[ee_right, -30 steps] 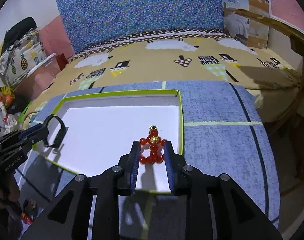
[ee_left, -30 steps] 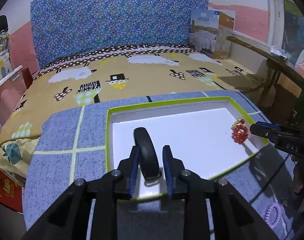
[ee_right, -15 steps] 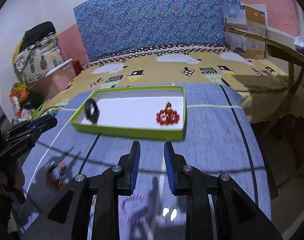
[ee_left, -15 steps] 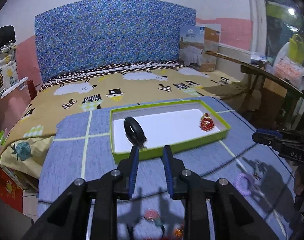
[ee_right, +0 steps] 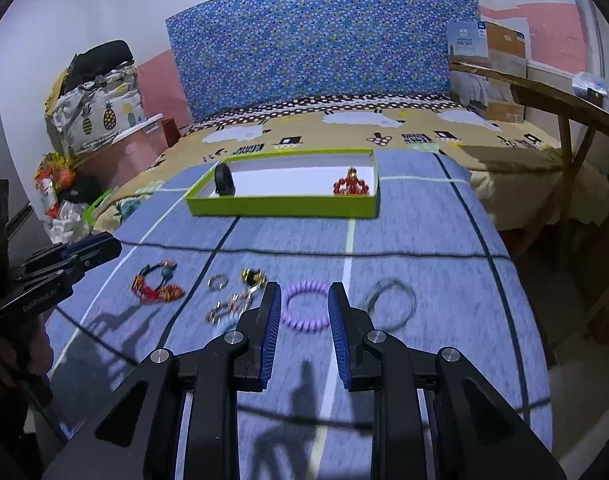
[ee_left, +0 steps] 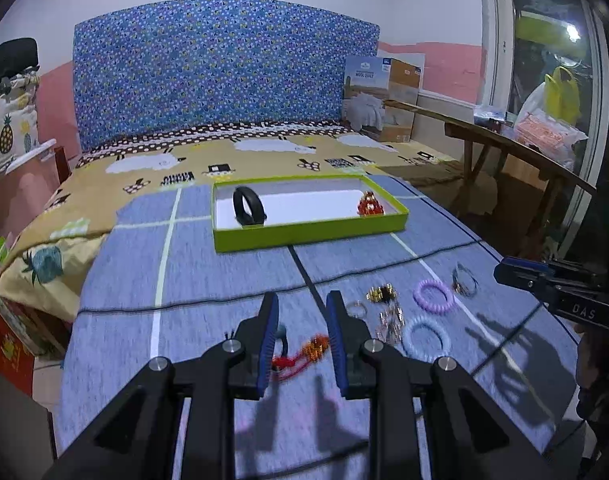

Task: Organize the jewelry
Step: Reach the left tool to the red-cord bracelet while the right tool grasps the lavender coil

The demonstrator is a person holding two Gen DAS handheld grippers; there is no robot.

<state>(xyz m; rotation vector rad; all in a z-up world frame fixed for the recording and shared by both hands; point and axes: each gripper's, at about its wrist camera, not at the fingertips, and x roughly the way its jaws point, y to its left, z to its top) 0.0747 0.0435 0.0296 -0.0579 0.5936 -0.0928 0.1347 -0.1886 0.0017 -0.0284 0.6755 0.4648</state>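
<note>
Green-walled tray [ee_left: 304,236], white floor, set on the blue-grey cloth [ee_left: 224,272]; taken as landmark for all entries.

Inside the tray: black band [ee_left: 248,206] standing on edge at its left end; red bead piece [ee_left: 370,206] with gold beads at its right end, close to the right wall.

On the cloth, nearer the cameras than the tray and well apart from it, one loose row:
- red and orange bracelet [ee_right: 156,284], leftmost in the row, with a small blue part.
- small silver ring [ee_right: 217,281], just right of it.
- gold and dark clasp piece [ee_right: 253,276] with pale metal links [ee_right: 228,306] trailing toward the cameras; details blurred.
- purple coil bracelet [ee_right: 306,306], in line with the tray's right half.
- pale blue coil bracelet [ee_left: 426,338], nearest the camera in the left wrist view.
- thin grey wire bangle [ee_right: 392,302], rightmost.

Left gripper [ee_left: 302,334]: fingers parted, holding nothing, above the red and orange bracelet.
Right gripper [ee_right: 304,326]: fingers parted, holding nothing, the purple coil bracelet showing between them.
</note>
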